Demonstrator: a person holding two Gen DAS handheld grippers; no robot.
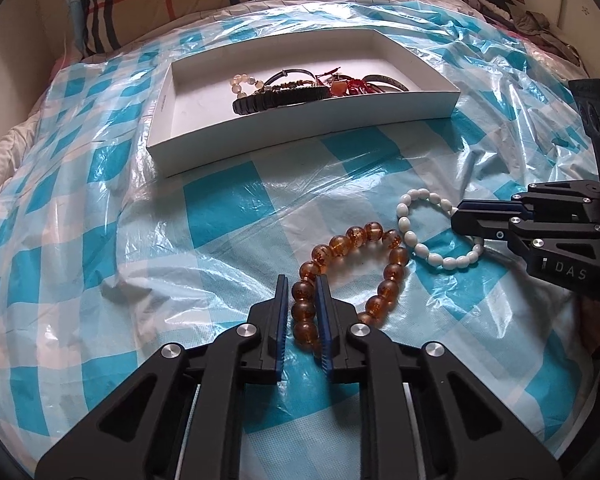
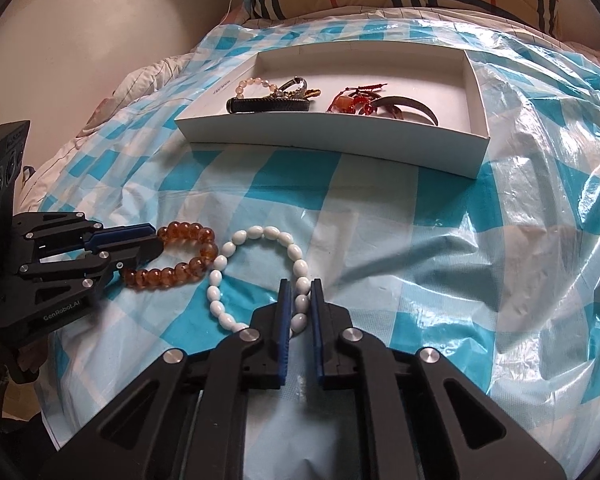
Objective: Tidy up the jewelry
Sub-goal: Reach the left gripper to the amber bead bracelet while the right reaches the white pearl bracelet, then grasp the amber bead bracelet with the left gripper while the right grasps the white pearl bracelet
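On the bed, left gripper [image 1: 303, 286] pinches amber bracelet [image 1: 380, 264]; right gripper [image 2: 300, 288] clamps white bracelet [image 2: 260, 236].

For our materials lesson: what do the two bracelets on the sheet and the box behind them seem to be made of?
Amber bracelet: clear glass or resin, glossy; light passes through, flecks inside.
White bracelet: opaque, polished oval beads, perhaps glass, stone or plastic.
White box: matte card, judging by its thin flat walls.

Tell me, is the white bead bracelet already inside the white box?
No, the white bead bracelet lies on the checked plastic sheet in front of the white box.
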